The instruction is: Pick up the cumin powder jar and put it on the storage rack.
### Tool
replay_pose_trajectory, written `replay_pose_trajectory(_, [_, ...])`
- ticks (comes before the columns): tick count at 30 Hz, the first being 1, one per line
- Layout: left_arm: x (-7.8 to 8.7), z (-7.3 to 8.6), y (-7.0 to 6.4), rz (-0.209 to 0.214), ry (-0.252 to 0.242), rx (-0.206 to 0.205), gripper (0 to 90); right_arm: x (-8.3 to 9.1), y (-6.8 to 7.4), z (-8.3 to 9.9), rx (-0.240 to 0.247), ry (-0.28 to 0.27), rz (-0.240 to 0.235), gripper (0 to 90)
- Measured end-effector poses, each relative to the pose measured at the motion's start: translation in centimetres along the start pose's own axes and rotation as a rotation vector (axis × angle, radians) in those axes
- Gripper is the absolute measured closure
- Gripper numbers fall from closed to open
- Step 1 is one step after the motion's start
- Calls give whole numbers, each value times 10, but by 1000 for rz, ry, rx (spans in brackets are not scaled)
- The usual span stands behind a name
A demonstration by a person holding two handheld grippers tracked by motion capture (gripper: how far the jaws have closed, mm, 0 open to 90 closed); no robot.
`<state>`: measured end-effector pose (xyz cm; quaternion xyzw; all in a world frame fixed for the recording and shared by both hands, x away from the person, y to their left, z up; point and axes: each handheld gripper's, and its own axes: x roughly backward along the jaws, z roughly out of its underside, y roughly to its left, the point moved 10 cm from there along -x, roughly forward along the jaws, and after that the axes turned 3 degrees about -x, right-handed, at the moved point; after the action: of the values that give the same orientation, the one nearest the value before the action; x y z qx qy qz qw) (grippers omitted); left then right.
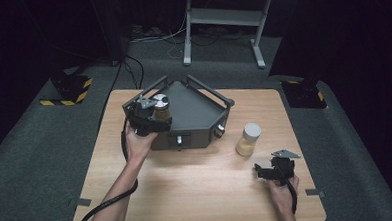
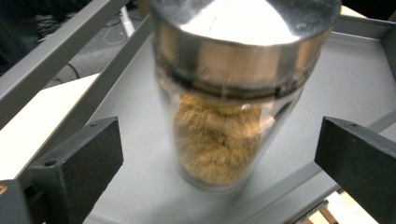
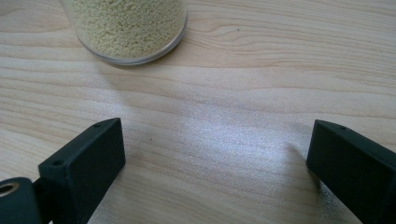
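My left arm reaches forward over the pale wood-grain bench (image 1: 197, 185), its left gripper (image 2: 219, 154) spread wide on either side of a clear cylindrical jar (image 2: 233, 93) — metal-lidded, packed with coarse brown granules — standing on the smooth grey floor of a dark, angular metal tray (image 1: 194, 108). My right hand (image 1: 282, 194) rests low near the bench's right edge, the right gripper (image 3: 215, 154) equally wide apart and holding nothing — just ahead stands a white-capped jar (image 1: 249, 139) of fine yellow grains.
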<state>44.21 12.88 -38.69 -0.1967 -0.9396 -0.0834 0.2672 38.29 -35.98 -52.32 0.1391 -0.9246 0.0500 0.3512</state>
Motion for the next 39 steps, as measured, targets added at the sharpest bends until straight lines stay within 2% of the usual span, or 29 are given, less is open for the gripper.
replay_pose_trajectory(1, [2, 1, 0, -3, -1, 6, 6, 0, 0, 0, 0, 0, 0, 35])
replay_pose_trajectory(2, [-8, 7, -16, -22, -170, 224, 5, 0, 0, 0, 0, 0, 0, 35])
replay_pose_trajectory(3, [7, 3, -1, -7, -4, 13, 4, 0, 0, 0, 0, 0, 0, 35])
replay_pose_trajectory(4, [-4, 9, -17, -24, -176, 234, 4, 0, 0, 0, 0, 0, 0, 35])
replay_pose_trajectory(6, [1, 10, -17, -25, -180, 243, 4, 0, 0, 0, 0, 0, 0, 35])
replay_pose_trajectory(7, [16, 7, 0, -8, -10, 28, 4, 0, 0, 0, 0, 0, 0, 35])
replay_pose_trajectory(12, [27, 16, -1, -4, -11, 40, 5, 0, 0, 0, 0, 0, 0, 35])
replay_pose_trajectory(16, [34, 25, -5, -8, 0, 38, 4, 0, 0, 0, 0, 0, 0, 35])
replay_pose_trajectory(26, [56, 50, -12, 17, 2, 29, 4, 0, 0, 0, 0, 0, -1, 35])
replay_pose_trajectory(33, [61, 77, -24, 31, 17, 16, 4, 0, 0, 0, 1, -1, -1, 36])
replay_pose_trajectory(36, [61, 93, -30, 51, 21, 32, 5, 0, 0, 0, 0, 0, -1, 36])
replay_pose_trajectory(39, [59, 105, -36, 52, 28, 35, 6, 0, 0, 0, 0, 0, -1, 36])
